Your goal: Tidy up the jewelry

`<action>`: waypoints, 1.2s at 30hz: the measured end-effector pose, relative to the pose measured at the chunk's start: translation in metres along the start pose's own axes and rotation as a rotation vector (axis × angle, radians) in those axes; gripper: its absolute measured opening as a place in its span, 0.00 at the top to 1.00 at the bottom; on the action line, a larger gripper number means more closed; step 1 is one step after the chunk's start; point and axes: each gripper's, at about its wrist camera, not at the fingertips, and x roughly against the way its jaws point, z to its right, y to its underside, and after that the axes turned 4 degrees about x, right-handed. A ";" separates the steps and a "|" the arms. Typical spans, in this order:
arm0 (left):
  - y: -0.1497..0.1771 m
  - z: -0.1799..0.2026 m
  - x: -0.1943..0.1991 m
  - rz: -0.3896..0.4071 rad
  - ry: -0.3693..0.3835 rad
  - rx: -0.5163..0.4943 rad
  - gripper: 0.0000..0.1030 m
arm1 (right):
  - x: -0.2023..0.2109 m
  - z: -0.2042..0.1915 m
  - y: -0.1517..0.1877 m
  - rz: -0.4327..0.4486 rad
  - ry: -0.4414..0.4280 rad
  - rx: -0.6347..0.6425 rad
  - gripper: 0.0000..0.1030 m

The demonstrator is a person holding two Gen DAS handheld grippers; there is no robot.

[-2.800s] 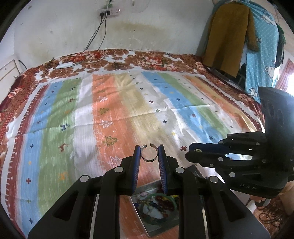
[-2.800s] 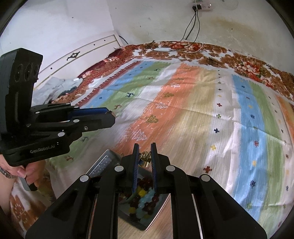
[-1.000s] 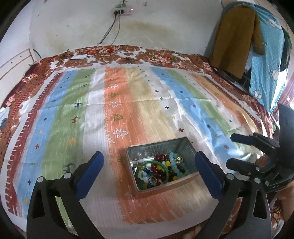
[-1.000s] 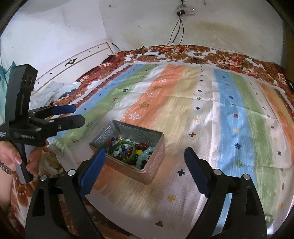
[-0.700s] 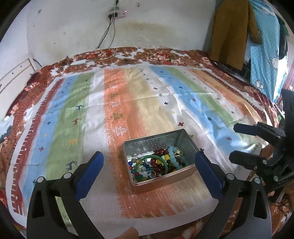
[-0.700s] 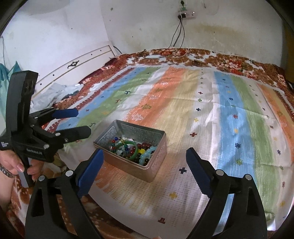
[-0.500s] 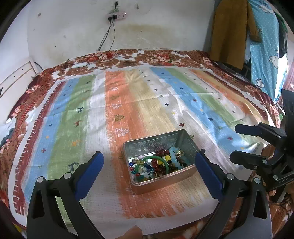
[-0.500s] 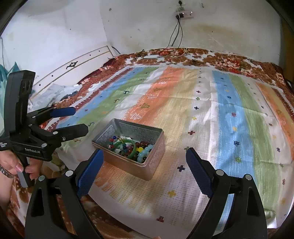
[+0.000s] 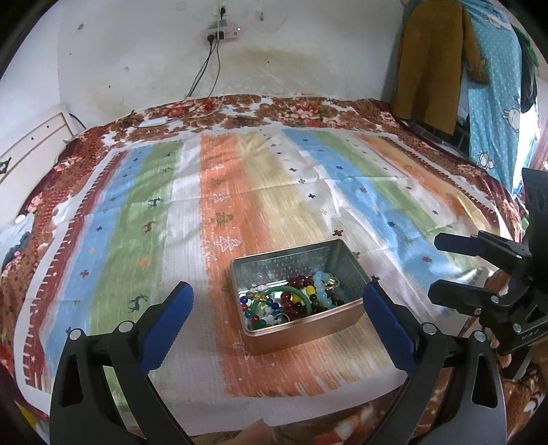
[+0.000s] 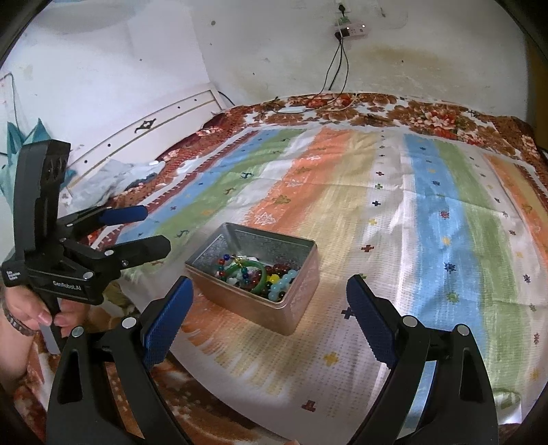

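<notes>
A rectangular metal tin (image 9: 301,325) stands on the striped cloth near the bed's front edge. It holds a green bangle (image 9: 289,296), a pale blue bead bracelet (image 9: 320,285) and several coloured beads. My left gripper (image 9: 277,288) is open wide and empty, held back from the tin and above it. The right gripper (image 9: 441,268) hovers open off the tin's right side. In the right wrist view the tin (image 10: 246,304) and bangle (image 10: 251,272) lie ahead of my open, empty right gripper (image 10: 269,283). The left gripper (image 10: 156,229) is open at the left, gripped by a hand (image 10: 30,315).
The striped cloth (image 9: 239,191) covers a floral bedspread (image 9: 291,109). A power strip (image 9: 222,32) with hanging cables is on the back wall. Clothes (image 9: 431,61) hang at the right. A white headboard (image 10: 164,119) and crumpled laundry (image 10: 120,174) are at the left.
2.8 s ago both grippers were shut over the tin, the left on a silver ring. Both have since opened wide and drawn back; over the last second they only drift slightly.
</notes>
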 end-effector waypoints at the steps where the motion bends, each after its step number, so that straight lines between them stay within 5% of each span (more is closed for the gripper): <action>1: 0.001 0.000 0.001 0.000 -0.001 0.001 0.06 | 0.001 0.000 0.001 0.001 0.001 0.001 0.11; 36: 0.007 0.003 0.002 -0.007 -0.028 0.009 0.06 | 0.000 -0.003 0.005 -0.022 0.001 0.006 0.11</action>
